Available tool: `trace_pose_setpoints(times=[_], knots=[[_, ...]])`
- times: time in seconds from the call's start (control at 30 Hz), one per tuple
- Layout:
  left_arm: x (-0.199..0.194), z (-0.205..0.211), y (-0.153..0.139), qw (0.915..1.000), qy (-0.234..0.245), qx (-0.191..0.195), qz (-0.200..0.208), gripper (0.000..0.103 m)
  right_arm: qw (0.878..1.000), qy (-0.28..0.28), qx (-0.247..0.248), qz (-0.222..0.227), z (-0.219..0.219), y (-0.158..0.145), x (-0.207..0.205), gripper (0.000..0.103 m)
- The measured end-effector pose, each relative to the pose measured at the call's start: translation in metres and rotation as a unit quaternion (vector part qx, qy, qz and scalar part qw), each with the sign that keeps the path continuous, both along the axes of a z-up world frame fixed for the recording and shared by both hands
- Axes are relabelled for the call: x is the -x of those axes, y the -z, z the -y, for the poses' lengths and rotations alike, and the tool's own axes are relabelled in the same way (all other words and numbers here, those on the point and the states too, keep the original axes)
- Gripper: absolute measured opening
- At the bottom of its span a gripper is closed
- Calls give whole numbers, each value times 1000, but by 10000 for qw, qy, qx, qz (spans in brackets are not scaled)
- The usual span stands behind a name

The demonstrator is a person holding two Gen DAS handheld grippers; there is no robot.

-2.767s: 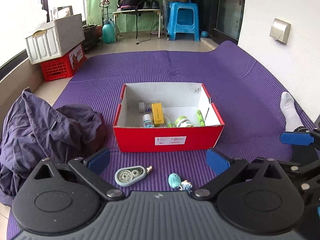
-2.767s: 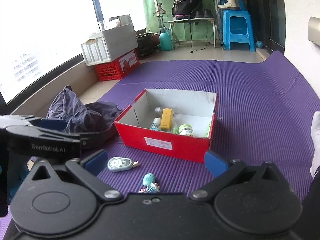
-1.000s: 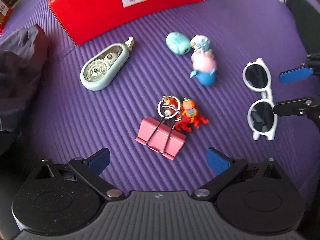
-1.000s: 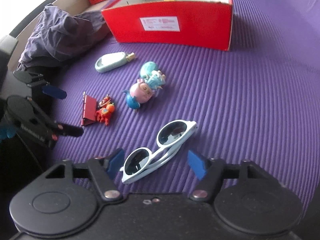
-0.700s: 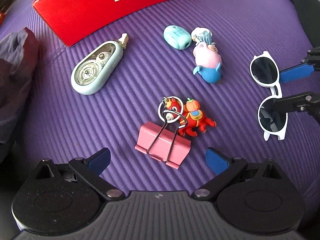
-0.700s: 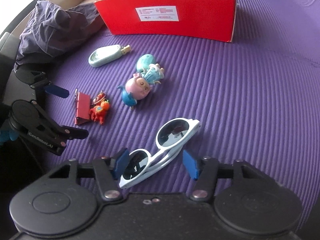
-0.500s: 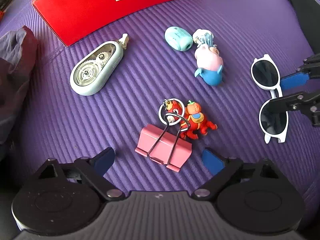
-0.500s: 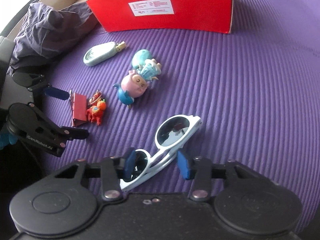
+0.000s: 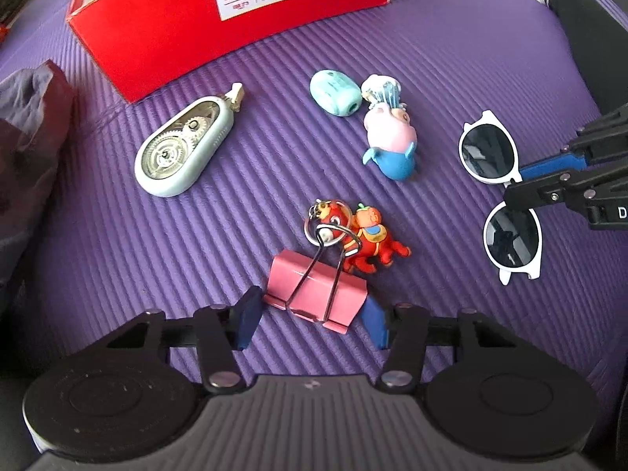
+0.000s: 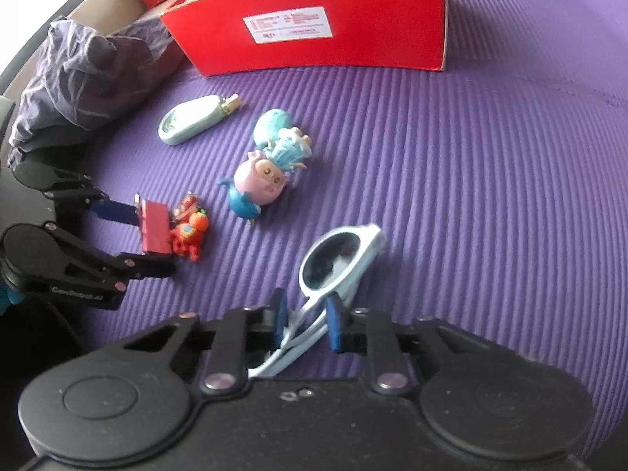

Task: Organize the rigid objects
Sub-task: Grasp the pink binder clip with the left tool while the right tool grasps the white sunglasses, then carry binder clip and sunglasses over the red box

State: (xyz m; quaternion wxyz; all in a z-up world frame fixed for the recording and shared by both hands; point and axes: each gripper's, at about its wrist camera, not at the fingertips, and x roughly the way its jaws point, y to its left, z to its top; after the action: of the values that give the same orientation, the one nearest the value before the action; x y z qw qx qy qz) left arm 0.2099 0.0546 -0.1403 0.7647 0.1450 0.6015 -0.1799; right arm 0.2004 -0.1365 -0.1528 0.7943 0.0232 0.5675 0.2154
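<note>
A pink binder clip (image 9: 314,290) with a red toy keychain (image 9: 365,239) on its wire handle lies on the purple mat. My left gripper (image 9: 310,324) is closing, and its blue pads touch the clip's two ends. In the right wrist view, the left gripper (image 10: 151,239) clamps that clip (image 10: 155,227) from the left. White sunglasses (image 10: 333,259) stand tipped on edge. My right gripper (image 10: 306,320) is closing on their frame near the bridge. From the left wrist view, the right gripper (image 9: 516,184) pinches between the two lenses of the sunglasses (image 9: 490,153).
A red box (image 9: 176,39) stands at the far side of the mat. Before it lie a pale green correction tape (image 9: 180,157), a teal sharpener (image 9: 333,92), a small pale-blue figure (image 9: 382,88) and a pig toy (image 9: 388,137). Dark cloth (image 10: 78,78) is heaped left; a person's leg (image 9: 569,0) lies right.
Both grippers' jaws have narrowed from wide apart to touching their objects. The sunglasses have tipped up on edge between the right pads. The other items have not moved.
</note>
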Motion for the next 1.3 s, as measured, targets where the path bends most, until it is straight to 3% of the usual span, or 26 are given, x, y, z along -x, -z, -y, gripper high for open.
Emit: trace_pose_setpoints(times=[0.3, 0.8, 1.03, 1.3], knots=[[8, -3, -11, 9992, -335, 143, 185, 53, 9998, 63, -86, 182, 6, -12, 6, 3], [25, -1, -50, 9910, -933, 656, 702, 49, 9977, 276, -318, 538, 26, -47, 14, 3], [23, -6, -63, 9867, -1130, 796, 849, 49, 9962, 246, -412, 730, 27, -68, 11, 3], [10, -8, -97, 9816, -1220, 985, 1089, 49, 9941, 160, -378, 1002, 27, -98, -6, 3]])
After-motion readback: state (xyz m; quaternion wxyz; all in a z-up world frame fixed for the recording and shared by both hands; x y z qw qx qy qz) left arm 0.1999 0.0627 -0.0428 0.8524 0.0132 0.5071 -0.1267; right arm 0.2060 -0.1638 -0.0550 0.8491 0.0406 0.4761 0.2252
